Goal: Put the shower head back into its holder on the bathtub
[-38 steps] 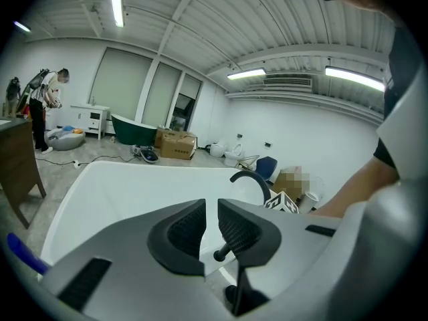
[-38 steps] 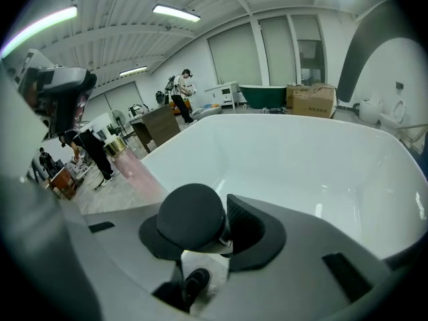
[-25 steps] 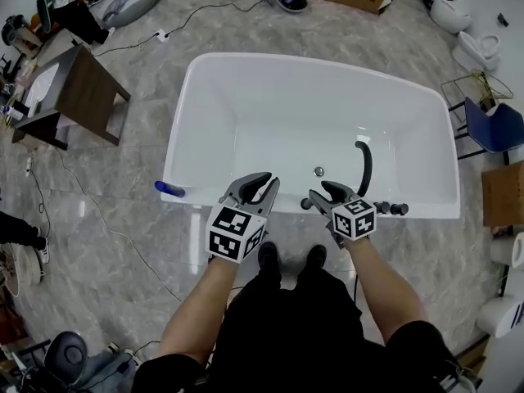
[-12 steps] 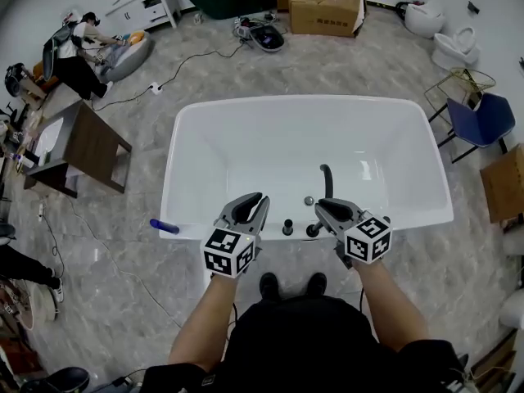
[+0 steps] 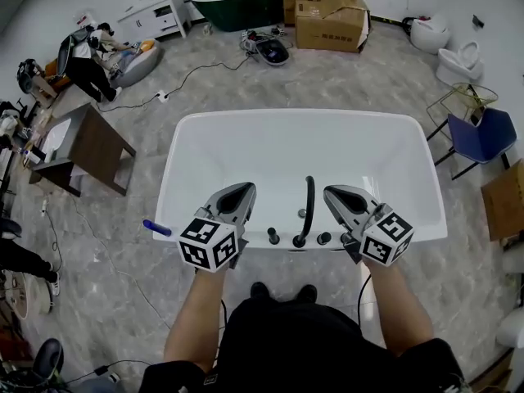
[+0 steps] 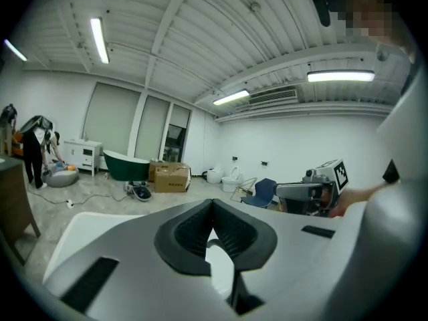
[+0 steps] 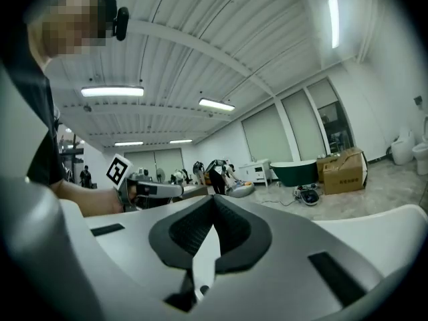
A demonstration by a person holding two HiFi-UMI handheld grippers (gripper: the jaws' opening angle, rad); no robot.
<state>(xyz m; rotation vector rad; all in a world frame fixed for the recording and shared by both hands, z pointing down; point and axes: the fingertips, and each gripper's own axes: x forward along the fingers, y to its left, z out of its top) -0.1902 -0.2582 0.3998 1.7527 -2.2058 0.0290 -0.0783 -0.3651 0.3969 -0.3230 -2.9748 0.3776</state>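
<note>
Head view: white bathtub (image 5: 205, 150) centre frame on a grey marble floor, its near rim just ahead of the person's feet.

Shower head (image 5: 309, 207): slim, black and curved, standing upright at the middle of the near rim. Its foot sits in a row of small black knobs (image 5: 273, 237). The holder cannot be told apart from those fittings.

Left gripper (image 5: 243, 189): held over the near rim, left of the shower head and clear of it. In the left gripper view the jaws meet tip to tip with only a sliver of white tub showing behind them. Nothing is held.

Right gripper (image 5: 331, 192): over the near rim, right of the shower head and not touching it. In the right gripper view the jaws are likewise fully closed and the grip is empty.

Both grippers point roughly level, out across the tub, with the shower head between them.

Surroundings:
- small blue object (image 5: 156, 228) on the floor at the tub's left corner
- wooden table (image 5: 94, 142) further left
- cardboard box (image 5: 332, 15) and dark green bathtub (image 5: 237, 2) at the far side
- blue chair (image 5: 483, 136) to the right
- a person (image 5: 84, 56) bent over gear far left
</note>
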